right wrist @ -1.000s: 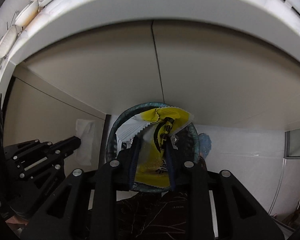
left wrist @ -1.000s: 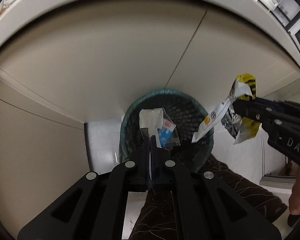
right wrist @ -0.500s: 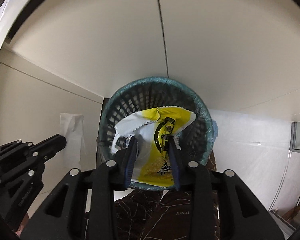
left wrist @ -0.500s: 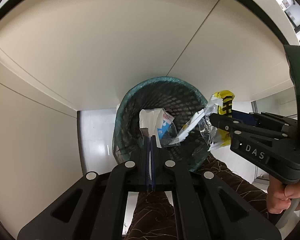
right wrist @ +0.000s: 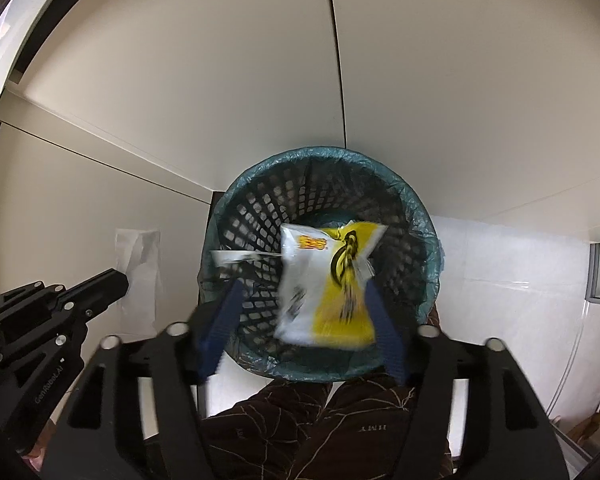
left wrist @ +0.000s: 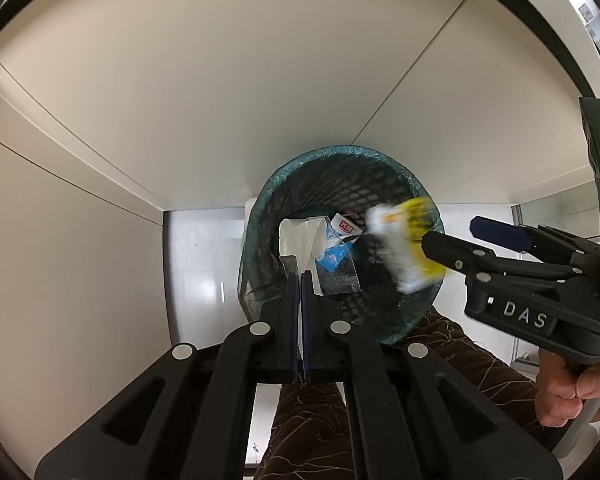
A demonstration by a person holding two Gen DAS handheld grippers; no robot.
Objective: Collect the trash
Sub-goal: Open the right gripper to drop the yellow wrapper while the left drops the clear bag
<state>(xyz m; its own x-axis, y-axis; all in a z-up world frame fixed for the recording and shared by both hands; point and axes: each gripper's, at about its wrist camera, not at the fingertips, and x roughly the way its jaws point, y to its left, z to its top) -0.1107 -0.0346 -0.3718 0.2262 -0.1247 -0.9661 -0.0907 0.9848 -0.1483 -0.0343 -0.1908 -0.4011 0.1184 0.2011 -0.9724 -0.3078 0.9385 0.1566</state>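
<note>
1. Right gripper: jaws opening, blue pads spread wide. The yellow-and-white snack wrapper sits between them but is no longer pressed; it is motion-blurred and judged to be dropping free.
2. Wrapper position: just ahead of and below the right fingertips, over the mouth of the mesh waste basket, which is lined with a teal bag.
3. Left gripper: jaws together, clamped on a white tissue and a clear plastic packet with blue print. Both are held straight ahead of the tips, over the near-left part of the basket opening.
4. Risk: the wrapper is seen low and toward the near rim from the right wrist view. It could catch on the rim or liner edge and hang there or slide outside, being light and stiff.
5. Risk: the tissue and packet are pinched together. On release, one could cling to a pad or drift, since the tissue is limp and the left tips are close to the basket's left wall.
6. Risk: the two grippers are near each other over one opening; a sideways move could cause a knock.
7. Versus the earlier frame: the right pads were tight on the wrapper, now apart; the basket fills more of both views, so both grippers are judged lower. Left grip unchanged.
</note>
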